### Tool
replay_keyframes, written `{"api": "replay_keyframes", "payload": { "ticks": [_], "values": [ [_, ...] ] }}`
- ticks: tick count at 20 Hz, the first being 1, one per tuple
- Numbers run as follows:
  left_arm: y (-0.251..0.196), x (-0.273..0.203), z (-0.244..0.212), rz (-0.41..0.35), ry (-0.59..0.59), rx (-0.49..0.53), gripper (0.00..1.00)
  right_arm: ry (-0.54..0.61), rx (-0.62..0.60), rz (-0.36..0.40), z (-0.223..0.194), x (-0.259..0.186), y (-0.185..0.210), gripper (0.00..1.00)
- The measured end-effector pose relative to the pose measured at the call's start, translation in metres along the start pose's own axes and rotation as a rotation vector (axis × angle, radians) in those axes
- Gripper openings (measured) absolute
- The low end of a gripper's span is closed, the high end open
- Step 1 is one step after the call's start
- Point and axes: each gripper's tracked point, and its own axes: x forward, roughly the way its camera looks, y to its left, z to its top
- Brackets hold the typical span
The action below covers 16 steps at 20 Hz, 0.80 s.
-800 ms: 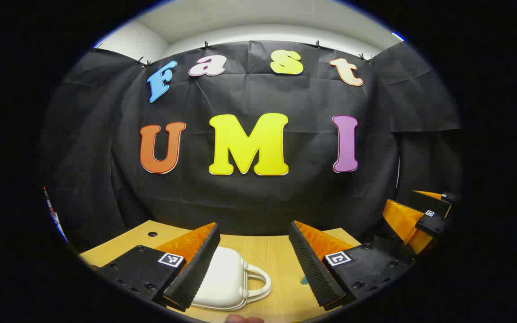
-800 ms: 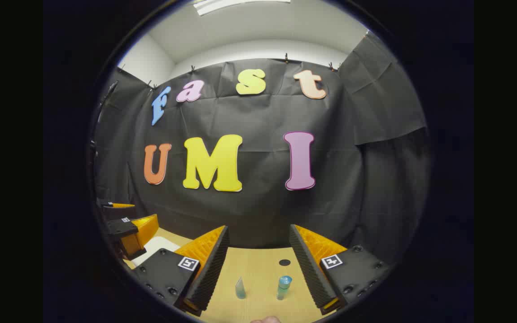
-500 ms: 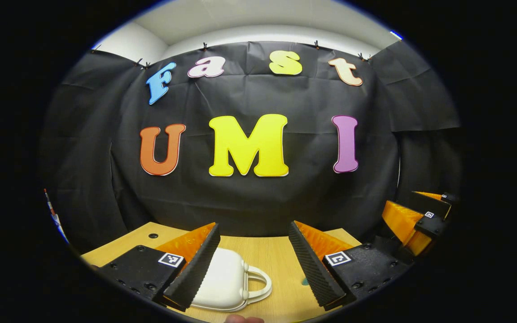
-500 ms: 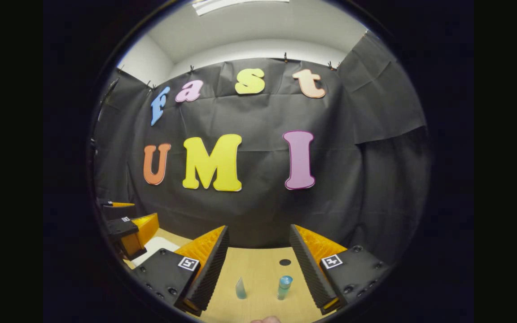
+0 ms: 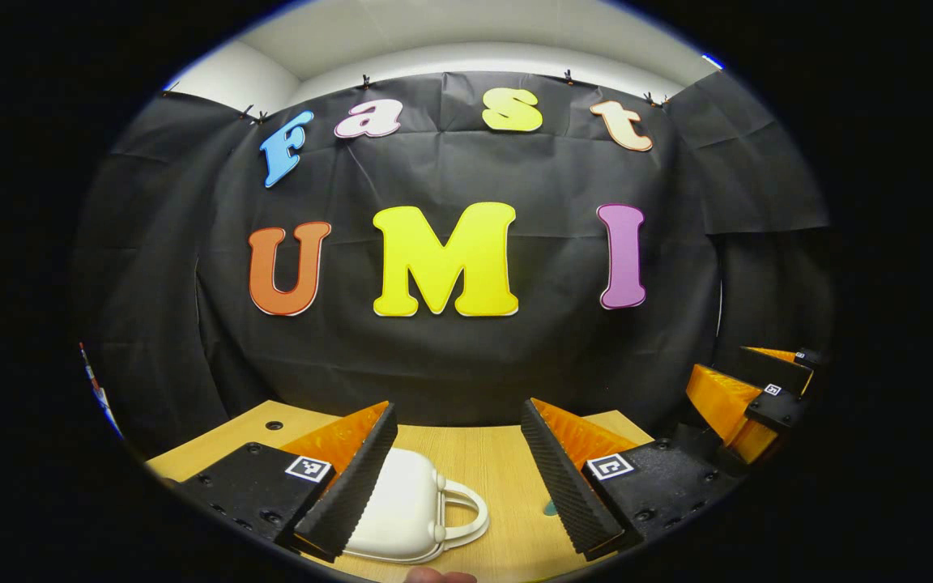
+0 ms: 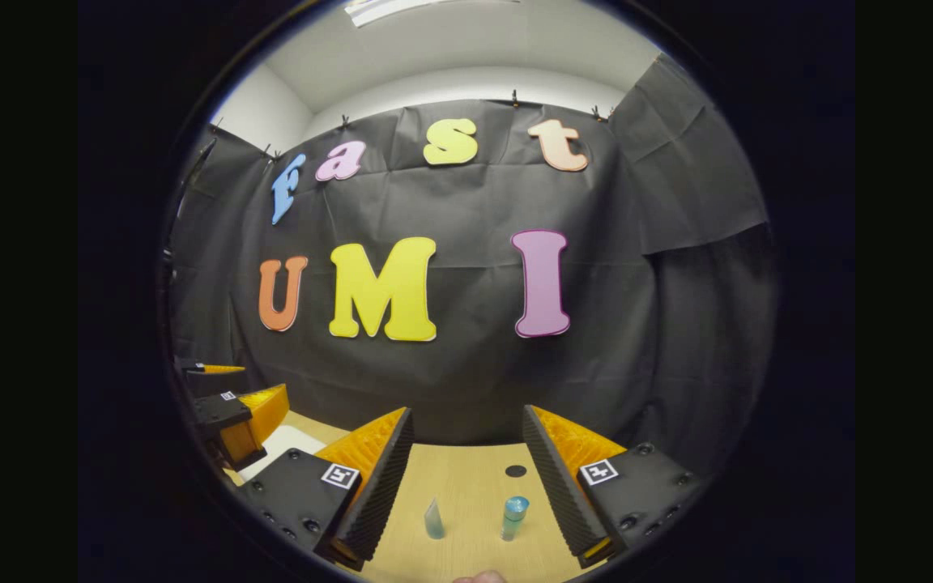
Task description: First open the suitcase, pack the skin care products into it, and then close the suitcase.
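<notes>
A small white suitcase [image 5: 402, 510] lies shut on the wooden table [image 5: 499, 461], its handle pointing right. My left gripper [image 5: 458, 414] is open just above and behind it, and the left finger hides part of the case. In the right gripper view, a small clear tube [image 6: 434, 520] and a bottle with a teal cap [image 6: 513, 518] stand on the table [image 6: 466, 486]. My right gripper [image 6: 466, 417] hangs open above them with nothing between its fingers. A corner of the suitcase [image 6: 284, 444] lies beside the left gripper [image 6: 232, 413] at the left. The right gripper [image 5: 758, 397] appears at the far right of the left gripper view.
The black cloth wall stands close behind the table's far edge. The table has a round cable hole [image 6: 515, 470] near the back right and another cable hole [image 5: 274, 424] at the back left. A bit of a hand [image 5: 438, 576] edges in at the bottom.
Both views have tipped down very slightly. The suitcase, tube and bottle have not moved, and both grippers stay open.
</notes>
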Motion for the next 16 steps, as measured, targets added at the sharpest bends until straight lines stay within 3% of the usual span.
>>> {"api": "replay_keyframes", "payload": {
  "ticks": [5,10,16],
  "values": [
    [-0.003,0.004,-0.006,-0.013,0.006,0.025,0.98,0.013,-0.010,0.003,-0.005,0.003,-0.004,0.80],
    [-0.017,0.014,-0.047,-0.085,0.084,0.173,0.98,0.024,-0.036,-0.041,-0.010,0.005,-0.037,0.80],
    [-0.045,0.019,-0.110,-0.191,0.202,0.361,0.99,0.068,-0.063,-0.146,-0.029,-0.006,-0.095,0.80]
  ]
}}
